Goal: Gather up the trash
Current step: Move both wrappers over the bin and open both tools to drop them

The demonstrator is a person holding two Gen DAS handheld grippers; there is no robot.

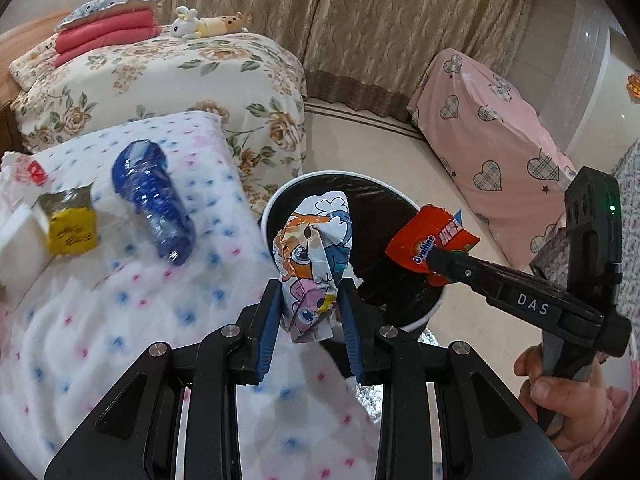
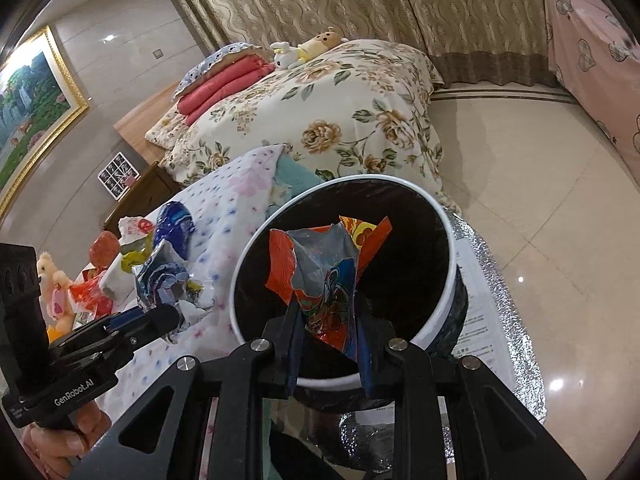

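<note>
Wrappers, one in each of my grippers, and both are at the bin now. My left gripper (image 1: 308, 312) is clamped on the cartoon wrapper (image 1: 316, 256), blue pads pinching its lower half so the crumpled top stands up between the fingers. It hangs at the near rim of the bin (image 1: 276, 200), close to the edge of the table rather than over the middle of the opening.

My right gripper (image 2: 330, 344) is closed tight on the orange wrapper (image 2: 320, 276), torn foil side facing me, and this one sits right over the dark mouth of the bin (image 2: 450, 240). From the left wrist view you can see it too, held out at the tip of the long black fingers above the black liner.

Why hold them low like this? My guess: light foil flutters, so letting go close over the opening keeps it from drifting onto the floor.

Plenty left on the dotted cloth (image 1: 120, 320) beside the bin: a crushed blue bottle (image 1: 154, 204), a yellow packet (image 1: 72, 228), a white bag (image 1: 24, 184) at the far edge. They lie well apart from the bin, so more trips look likely.

Beyond all that, the flowered bed (image 1: 180, 76) and curtains (image 1: 360, 12), out of play.
</note>
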